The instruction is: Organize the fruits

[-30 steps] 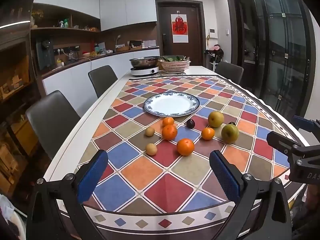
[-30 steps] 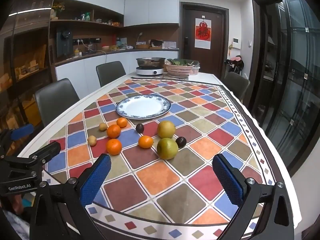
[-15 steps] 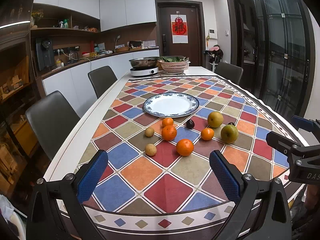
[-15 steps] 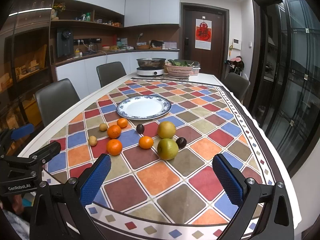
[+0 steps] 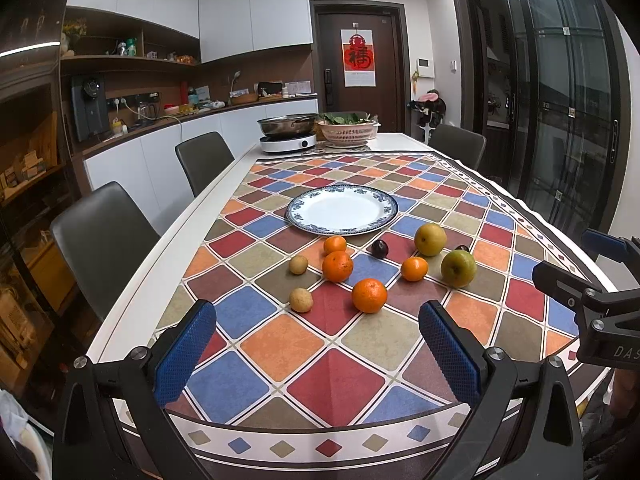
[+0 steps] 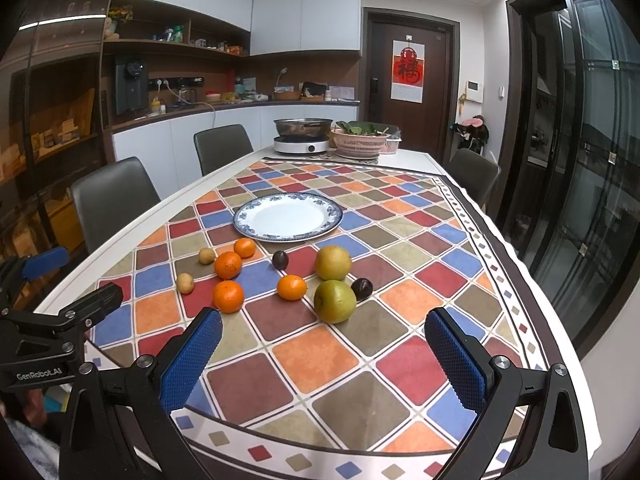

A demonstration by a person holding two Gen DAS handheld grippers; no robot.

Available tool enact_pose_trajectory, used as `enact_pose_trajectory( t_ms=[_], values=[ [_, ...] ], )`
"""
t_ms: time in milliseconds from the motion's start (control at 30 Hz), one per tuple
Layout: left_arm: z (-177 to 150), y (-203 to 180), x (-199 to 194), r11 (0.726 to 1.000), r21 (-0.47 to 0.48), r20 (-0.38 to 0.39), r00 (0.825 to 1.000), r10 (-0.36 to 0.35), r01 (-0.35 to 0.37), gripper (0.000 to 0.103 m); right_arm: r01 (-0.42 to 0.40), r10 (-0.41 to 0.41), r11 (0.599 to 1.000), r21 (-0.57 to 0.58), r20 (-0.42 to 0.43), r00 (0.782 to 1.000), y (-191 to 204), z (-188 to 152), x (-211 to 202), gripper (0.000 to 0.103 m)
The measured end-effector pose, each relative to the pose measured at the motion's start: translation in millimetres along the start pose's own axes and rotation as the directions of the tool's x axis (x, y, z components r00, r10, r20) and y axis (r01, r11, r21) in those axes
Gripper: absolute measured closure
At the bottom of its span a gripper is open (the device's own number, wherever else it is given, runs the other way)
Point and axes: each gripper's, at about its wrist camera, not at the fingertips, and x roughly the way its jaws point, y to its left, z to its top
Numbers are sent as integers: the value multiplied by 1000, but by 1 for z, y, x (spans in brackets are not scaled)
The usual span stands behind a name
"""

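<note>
Room: a kitchen-dining room with white cabinets, wooden shelves, a dark door and glass sliding doors.
Table (image 5: pixel 168 258): long and white, under a tablecloth (image 5: pixel 340 376) of coloured diamonds; grey chairs stand along its sides.
Far end: a steel pot on a white cooker (image 5: pixel 287 142) beside a pink basket of greens (image 5: pixel 347 133).
Plate (image 5: pixel 342 216): white with a blue rim, bare, just beyond the fruit.
Fruit: loose on the cloth, none touching the plate — a green apple (image 5: pixel 458 268), a yellow pear (image 5: pixel 430 239), four oranges with the nearest (image 5: pixel 369 295) in front, two small tan fruits (image 5: pixel 301 300), two dark plums (image 5: pixel 379 249).
Left gripper (image 5: pixel 316 350): jaws wide, holding nothing, near the table's front edge.
Right gripper (image 6: pixel 323 358): jaws wide, holding nothing, just beside the left one.
</note>
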Motion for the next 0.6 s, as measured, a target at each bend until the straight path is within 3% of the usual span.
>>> enact_pose_trajectory(
  t_ms=[600],
  values=[
    [3, 0, -3, 1000, 0, 6, 1000, 0, 0, 0, -2, 2, 1000, -3, 2, 1000, 1, 0, 0, 1]
  ],
)
